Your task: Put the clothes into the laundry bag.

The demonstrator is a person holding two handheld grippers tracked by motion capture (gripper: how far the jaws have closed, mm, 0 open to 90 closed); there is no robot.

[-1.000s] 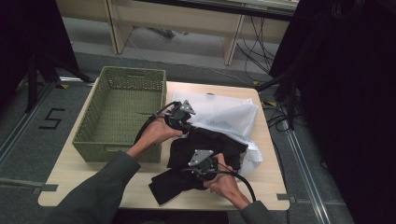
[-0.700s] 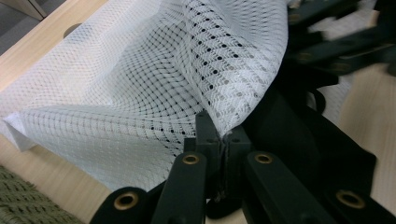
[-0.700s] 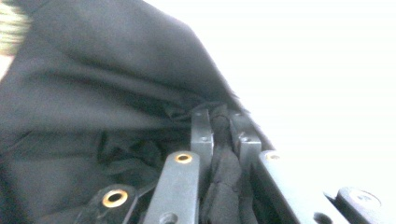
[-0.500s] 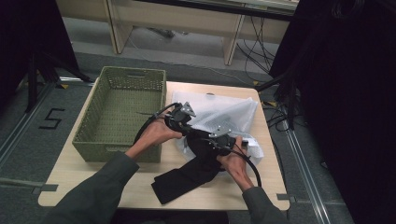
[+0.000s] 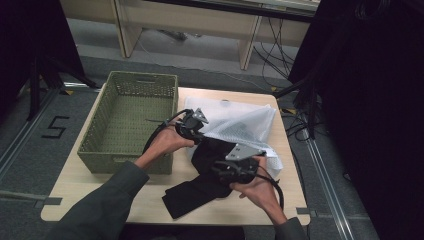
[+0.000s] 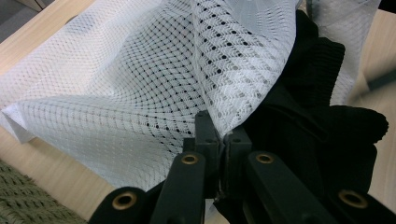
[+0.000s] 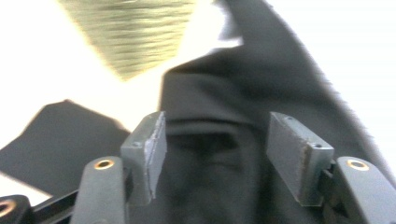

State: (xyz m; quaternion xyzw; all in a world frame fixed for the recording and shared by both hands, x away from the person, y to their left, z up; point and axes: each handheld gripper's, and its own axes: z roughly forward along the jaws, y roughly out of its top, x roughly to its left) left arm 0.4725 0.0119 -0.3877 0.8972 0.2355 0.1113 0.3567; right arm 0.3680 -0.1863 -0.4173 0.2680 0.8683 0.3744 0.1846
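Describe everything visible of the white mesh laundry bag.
The white mesh laundry bag is soft netting with fine holes, crumpled and lying on the wooden table right of the green basket. The left gripper is shut on its edge, lifting a fold. A black garment sits partly inside its mouth.

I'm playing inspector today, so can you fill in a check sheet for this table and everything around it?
Surface: wooden table, bare wood at its front left.
Job's things: white mesh bag lying open; black garment partly inside it, the rest trailing toward the front edge.
Clutter: green woven basket, nothing seen in it.
Grippers: left tongs shut on the mesh bag edge; right tongs open over the black garment.
Cables: black cable trailing from the left tongs, another looping by the right hand.
Surroundings: floor mark "5", desk legs and floor wires behind.
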